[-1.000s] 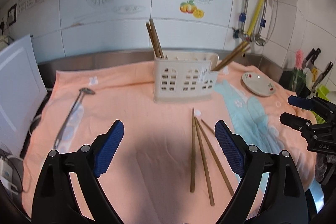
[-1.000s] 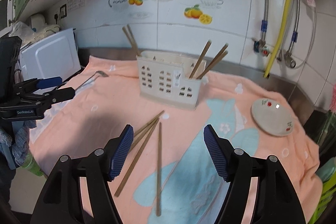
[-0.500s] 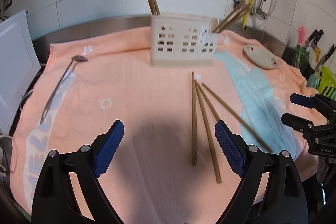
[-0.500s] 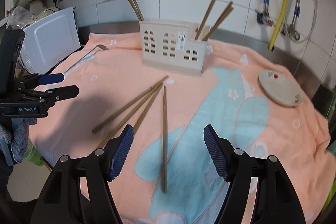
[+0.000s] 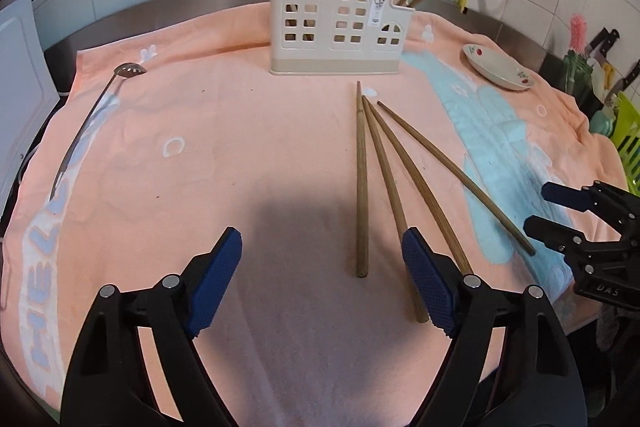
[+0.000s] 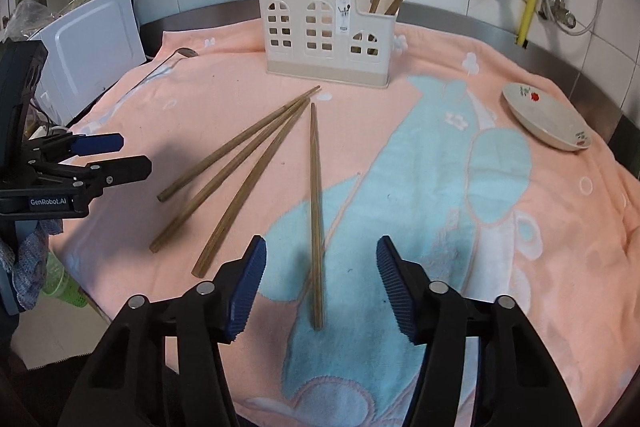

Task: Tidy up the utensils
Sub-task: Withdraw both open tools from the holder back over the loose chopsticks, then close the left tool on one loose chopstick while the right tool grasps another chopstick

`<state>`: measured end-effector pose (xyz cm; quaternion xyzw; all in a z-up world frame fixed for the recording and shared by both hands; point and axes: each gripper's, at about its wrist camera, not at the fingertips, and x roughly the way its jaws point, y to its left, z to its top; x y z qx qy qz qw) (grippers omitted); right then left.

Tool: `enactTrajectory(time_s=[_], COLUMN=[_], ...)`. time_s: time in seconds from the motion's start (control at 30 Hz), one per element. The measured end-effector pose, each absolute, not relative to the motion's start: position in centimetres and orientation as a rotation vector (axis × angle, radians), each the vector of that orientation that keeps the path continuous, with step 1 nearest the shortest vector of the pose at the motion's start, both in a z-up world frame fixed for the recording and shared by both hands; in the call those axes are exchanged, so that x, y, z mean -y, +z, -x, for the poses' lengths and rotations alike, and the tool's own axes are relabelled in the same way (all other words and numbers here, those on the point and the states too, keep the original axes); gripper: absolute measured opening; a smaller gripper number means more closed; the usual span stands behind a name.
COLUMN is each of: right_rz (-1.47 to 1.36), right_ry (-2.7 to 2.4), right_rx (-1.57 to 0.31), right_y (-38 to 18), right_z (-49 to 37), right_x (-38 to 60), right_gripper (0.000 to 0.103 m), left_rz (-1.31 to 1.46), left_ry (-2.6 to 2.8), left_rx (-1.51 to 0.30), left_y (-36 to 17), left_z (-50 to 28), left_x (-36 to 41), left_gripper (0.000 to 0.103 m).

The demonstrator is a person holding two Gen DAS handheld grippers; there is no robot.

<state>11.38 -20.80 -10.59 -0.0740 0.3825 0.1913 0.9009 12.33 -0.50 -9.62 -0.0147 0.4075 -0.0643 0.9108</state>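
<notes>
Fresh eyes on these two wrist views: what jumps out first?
Four loose wooden chopsticks fan out mid-towel, pointing toward the cream utensil holder at the back, which already holds a few. The right gripper straddles the rightmost chopstick, jaws closing, not touching. A metal skimmer lies far left.

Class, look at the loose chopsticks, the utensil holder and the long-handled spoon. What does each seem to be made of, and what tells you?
Loose chopsticks: probably wood or bamboo, matt brown with faint grain streaks.
Utensil holder: likely moulded plastic, smooth cream, with neat window-shaped cut-outs.
Long-handled spoon: apparently metal, thin and grey with a shiny perforated bowl.
</notes>
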Motion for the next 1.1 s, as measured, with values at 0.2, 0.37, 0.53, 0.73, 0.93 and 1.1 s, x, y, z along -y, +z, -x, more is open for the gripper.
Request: enactTrajectory(time_s=[0.2, 0.37, 0.53, 0.73, 0.93, 1.1], right_rz=[0.14, 0.144, 0.14, 0.15, 0.151, 0.158], right_ry=[0.411, 0.419, 0.416, 0.412, 0.41, 0.41], right_rx=[-0.814, -0.828, -0.835, -0.838, -0.846, -0.848], right_y=[-11.6, -12.3, -12.7, -13.0, -13.3, -13.3], right_z=[-11.7, -12.0, -12.4, -12.5, -12.7, -12.9], right_x=[20.5, 20.1, 20.1, 20.1, 20.1, 20.0], right_gripper=[0.039, 0.032, 0.024, 0.018, 0.015, 0.015], left_rz=[0.023, 0.02, 0.008, 0.0, 0.001, -0.003], left_ry=[-0.141, -0.157, -0.187, -0.224, -0.234, -0.24], left_rx=[-0.858, -0.873, -0.885, -0.889, -0.906, -0.926], left_y=[-10.3, -10.8, -11.1, -11.2, -11.8, -12.2], left_z=[-12.5, -12.7, -13.1, -13.8, -14.8, -15.4], left_x=[0.8, 1.1, 1.7, 2.5, 3.0, 3.3], left_gripper=[0.071, 0.058, 0.042, 0.026, 0.02, 0.02])
